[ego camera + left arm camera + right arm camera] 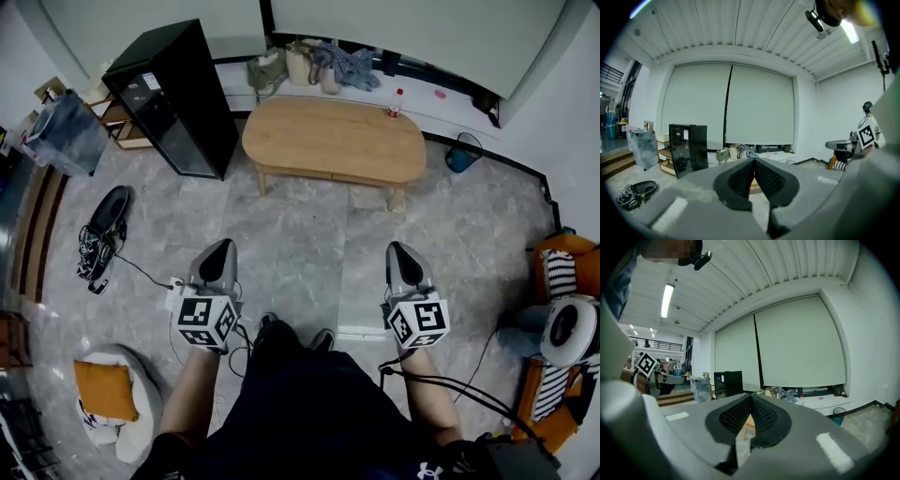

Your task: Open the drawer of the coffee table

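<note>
An oval wooden coffee table (334,141) stands on the grey tiled floor ahead of me, its near side facing me; the drawer front cannot be made out. My left gripper (219,251) and right gripper (401,251) are held side by side well short of the table, both pointing at it, each shut with nothing between the jaws. In the left gripper view the left gripper (754,160) hides most of the table (753,183). In the right gripper view a table leg (745,426) shows behind the shut right gripper (750,398).
A black cabinet (174,97) stands left of the table. Bags and clothes (313,64) lie on a ledge behind it, with a small bottle (395,103) on the table's far right. A blue bin (460,153), cables (99,239), a cushion (105,389) and orange seats (561,272) surround me.
</note>
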A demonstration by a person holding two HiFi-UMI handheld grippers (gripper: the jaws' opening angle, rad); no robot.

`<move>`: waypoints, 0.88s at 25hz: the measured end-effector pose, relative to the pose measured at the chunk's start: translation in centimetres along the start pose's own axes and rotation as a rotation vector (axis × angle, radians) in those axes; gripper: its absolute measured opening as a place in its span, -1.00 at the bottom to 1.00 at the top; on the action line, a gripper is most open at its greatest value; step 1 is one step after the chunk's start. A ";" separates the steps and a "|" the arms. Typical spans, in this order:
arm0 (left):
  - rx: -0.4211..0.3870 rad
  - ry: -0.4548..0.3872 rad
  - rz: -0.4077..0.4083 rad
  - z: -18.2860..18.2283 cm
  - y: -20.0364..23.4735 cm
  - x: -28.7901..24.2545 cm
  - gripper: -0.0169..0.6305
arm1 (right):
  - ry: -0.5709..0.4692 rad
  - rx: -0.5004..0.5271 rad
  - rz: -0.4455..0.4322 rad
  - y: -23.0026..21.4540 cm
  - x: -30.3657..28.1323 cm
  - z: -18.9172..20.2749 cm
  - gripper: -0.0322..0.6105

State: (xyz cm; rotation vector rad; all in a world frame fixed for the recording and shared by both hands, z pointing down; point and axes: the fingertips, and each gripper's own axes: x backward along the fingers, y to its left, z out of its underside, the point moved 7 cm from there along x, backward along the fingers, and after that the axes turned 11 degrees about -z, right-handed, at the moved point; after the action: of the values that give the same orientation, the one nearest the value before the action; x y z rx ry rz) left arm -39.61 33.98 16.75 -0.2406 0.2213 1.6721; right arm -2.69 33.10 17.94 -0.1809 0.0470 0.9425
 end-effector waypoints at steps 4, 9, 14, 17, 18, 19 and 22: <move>-0.003 0.023 0.027 1.0 -3.1 -0.8 -0.94 | 0.016 -0.014 0.024 -2.2 2.0 0.9 -0.89; -0.020 0.045 0.096 1.2 -6.4 -3.8 -0.94 | 0.026 -0.043 0.086 -5.4 3.5 1.9 -0.89; -0.012 0.054 0.154 1.4 -8.3 -9.0 -0.94 | 0.038 -0.072 0.155 -8.9 2.8 2.6 -0.89; -0.009 0.046 0.180 0.7 -9.1 -12.7 -0.94 | 0.050 -0.063 0.193 -11.3 2.0 1.9 -0.89; -0.014 0.042 0.192 0.4 -9.4 -14.0 -0.94 | 0.051 -0.060 0.209 -12.1 1.5 1.6 -0.89; -0.019 0.041 0.208 0.3 -9.6 -15.3 -0.93 | 0.051 -0.058 0.225 -13.0 1.0 1.3 -0.90; -0.016 0.056 0.263 0.1 -10.5 -19.2 -0.83 | 0.058 -0.060 0.260 -15.3 -0.6 0.5 -0.89</move>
State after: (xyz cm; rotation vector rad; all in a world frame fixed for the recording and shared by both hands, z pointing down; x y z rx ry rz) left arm -27.07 16.95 22.28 -0.2802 0.2914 1.9298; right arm 9.25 23.93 20.55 -0.2613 0.0974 1.1990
